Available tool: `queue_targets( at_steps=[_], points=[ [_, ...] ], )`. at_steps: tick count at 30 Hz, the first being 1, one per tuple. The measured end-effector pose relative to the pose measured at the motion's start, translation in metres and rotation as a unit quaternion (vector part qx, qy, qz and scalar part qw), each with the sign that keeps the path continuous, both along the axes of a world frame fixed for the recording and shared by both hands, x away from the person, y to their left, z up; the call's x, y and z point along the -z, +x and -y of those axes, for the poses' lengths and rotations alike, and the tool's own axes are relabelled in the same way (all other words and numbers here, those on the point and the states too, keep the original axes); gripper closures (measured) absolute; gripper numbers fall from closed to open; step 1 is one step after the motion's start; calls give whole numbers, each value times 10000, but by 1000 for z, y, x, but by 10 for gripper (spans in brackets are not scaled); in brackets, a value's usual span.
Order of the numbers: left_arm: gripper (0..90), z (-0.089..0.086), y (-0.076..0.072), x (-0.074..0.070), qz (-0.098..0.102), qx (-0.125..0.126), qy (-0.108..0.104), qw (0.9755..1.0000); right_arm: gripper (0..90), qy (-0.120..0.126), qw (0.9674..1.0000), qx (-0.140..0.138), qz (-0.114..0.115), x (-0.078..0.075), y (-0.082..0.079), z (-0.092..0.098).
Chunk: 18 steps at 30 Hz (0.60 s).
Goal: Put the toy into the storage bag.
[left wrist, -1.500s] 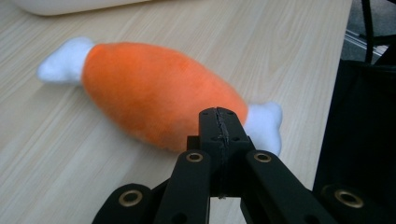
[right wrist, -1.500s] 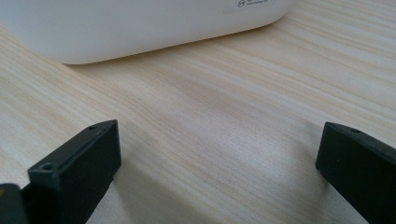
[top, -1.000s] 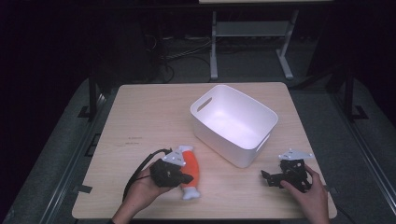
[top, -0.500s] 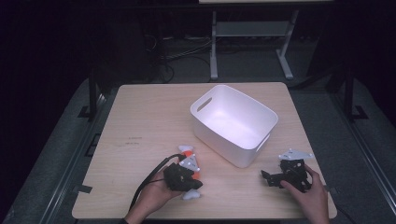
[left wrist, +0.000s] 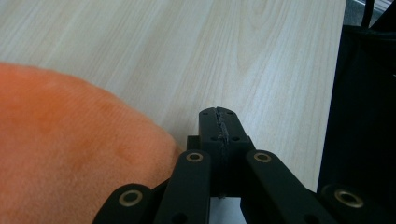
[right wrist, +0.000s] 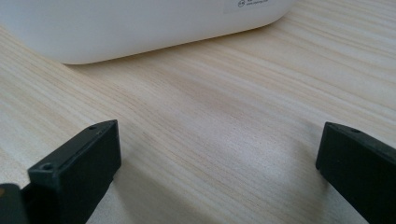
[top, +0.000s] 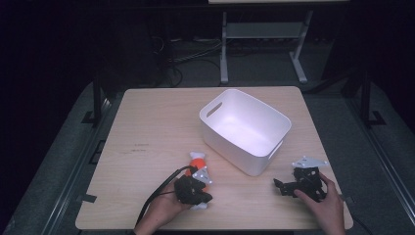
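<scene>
On the near worktop [top: 147,127], our left gripper [left wrist: 219,126] sits clenched on nothing beside the orange plush toy [left wrist: 70,154]; our right gripper [right wrist: 219,158] gapes near the white bin [top: 244,129]. The clenched jaws could nudge the toy aside.

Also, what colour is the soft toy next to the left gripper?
Mostly orange, with white ends. The soft toy shows whole in the high view; its orange plush shows closest in the left gripper view.

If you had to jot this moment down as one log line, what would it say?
left claw: shut, empty, beside orange plush toy | right claw: open, empty, facing white bin | toy on table, outside bin
</scene>
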<state>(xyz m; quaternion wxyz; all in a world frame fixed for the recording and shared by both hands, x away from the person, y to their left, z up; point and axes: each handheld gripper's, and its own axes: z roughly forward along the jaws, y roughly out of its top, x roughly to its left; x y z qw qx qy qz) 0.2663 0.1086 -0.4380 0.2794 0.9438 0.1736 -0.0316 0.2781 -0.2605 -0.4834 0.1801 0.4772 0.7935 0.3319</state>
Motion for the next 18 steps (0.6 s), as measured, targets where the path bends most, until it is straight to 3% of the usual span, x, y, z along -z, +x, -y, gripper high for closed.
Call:
queue_targets(
  at_steps=[18],
  points=[
    [899,-28,-2,-1,-9,-308,19,9995,0,0,10000,0,1,0,0,0]
  ],
)
